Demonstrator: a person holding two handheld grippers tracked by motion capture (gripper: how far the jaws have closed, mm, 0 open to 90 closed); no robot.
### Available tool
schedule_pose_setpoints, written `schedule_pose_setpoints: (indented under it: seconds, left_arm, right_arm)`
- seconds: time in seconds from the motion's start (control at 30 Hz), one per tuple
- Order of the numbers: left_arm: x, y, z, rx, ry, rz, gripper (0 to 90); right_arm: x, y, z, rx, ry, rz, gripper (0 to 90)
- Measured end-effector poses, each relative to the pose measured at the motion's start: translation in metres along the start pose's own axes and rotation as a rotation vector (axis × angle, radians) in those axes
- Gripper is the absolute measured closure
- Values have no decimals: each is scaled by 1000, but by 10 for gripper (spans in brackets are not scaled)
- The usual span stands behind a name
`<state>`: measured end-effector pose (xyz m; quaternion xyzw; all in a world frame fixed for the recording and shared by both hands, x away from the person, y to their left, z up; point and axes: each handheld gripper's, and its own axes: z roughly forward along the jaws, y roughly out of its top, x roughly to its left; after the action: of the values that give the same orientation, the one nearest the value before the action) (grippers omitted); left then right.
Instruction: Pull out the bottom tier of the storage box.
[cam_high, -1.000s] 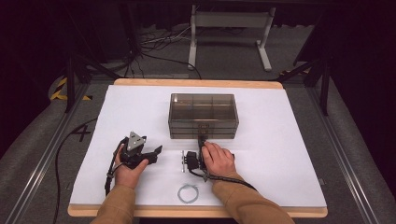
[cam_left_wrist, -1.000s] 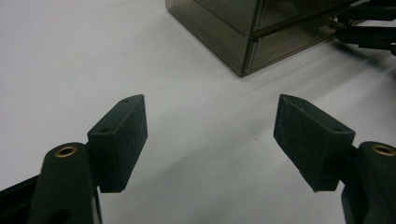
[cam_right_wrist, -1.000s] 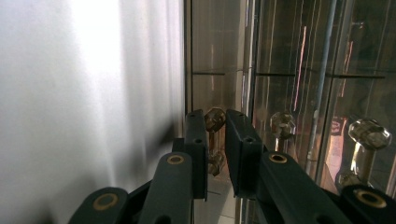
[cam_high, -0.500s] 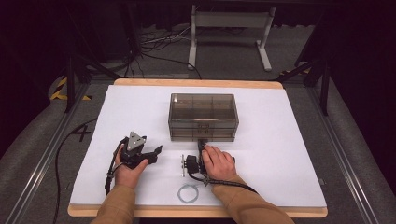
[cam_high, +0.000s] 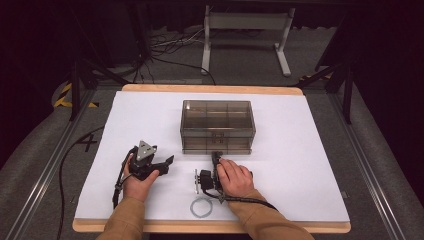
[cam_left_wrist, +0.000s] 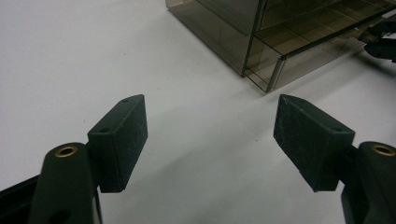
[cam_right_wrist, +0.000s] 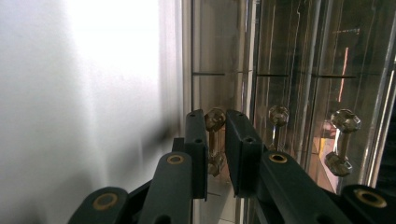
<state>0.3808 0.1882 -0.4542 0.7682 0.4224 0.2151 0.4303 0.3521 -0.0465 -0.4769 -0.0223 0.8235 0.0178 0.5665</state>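
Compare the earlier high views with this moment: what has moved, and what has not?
The right tool has moved forward to the drawer box; its jaws now sit round a drawer handle. The left tool, open, the ring and the box stayed put.

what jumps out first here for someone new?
The smoky transparent plastic drawer box at the middle of the white table. The right gripper has its jaws closed around the lower drawer's faceted clear handle, while the left gripper rests wide open to the box's left. A small metal ring lies by the near edge.
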Motion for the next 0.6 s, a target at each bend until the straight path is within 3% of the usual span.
schedule_pose_setpoints:
  seconds: [0.6]
  left_arm:
    - [0, 0, 0, 0, 1, 0, 267]
  right_arm:
    - [6, -1, -15, -21, 7, 1, 798]
